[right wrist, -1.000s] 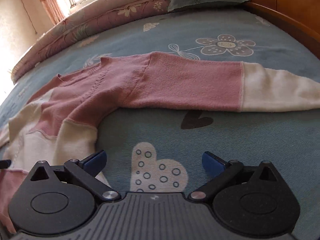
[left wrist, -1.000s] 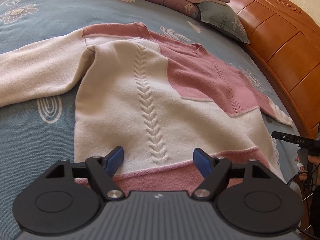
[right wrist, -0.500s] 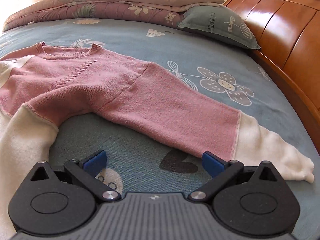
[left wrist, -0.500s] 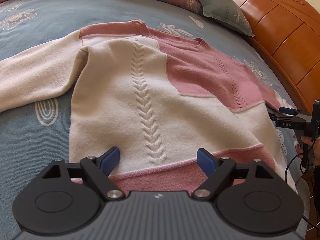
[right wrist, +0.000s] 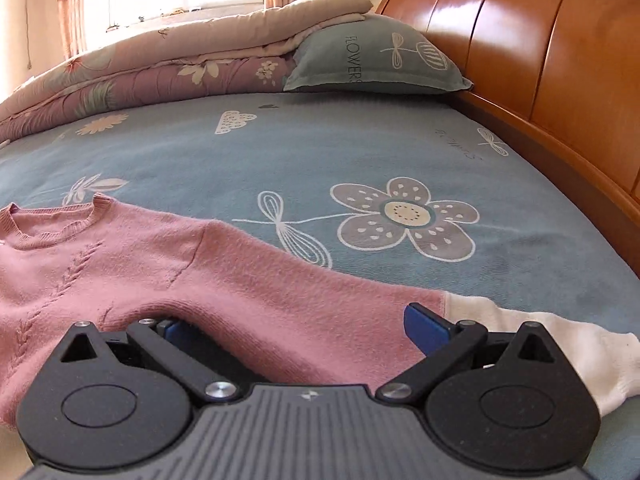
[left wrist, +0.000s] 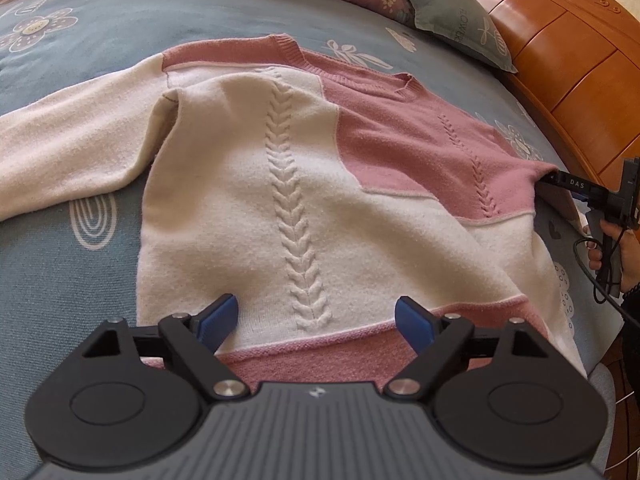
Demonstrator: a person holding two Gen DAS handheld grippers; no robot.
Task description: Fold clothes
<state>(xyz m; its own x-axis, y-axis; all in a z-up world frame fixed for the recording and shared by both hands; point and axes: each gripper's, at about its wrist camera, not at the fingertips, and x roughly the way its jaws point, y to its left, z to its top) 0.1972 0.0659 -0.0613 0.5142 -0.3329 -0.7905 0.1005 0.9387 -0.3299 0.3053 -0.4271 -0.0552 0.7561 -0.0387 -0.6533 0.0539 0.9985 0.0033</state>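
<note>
Sweater (left wrist: 304,184): we see it lying flat on the bed sheet (left wrist: 100,32), one sleeve out to the left.
Pillow (right wrist: 372,60): behind the sweater, against the headboard (right wrist: 540,64).
Folded quilt (right wrist: 160,68): left of the pillow.
Right sleeve (right wrist: 304,304): stretched rightward between our right gripper (right wrist: 296,328) jaws.

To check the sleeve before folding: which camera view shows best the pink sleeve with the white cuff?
The right wrist view: the pink sleeve lies there whole. The left wrist view shows only its shoulder end at the sweater's edge.
</note>
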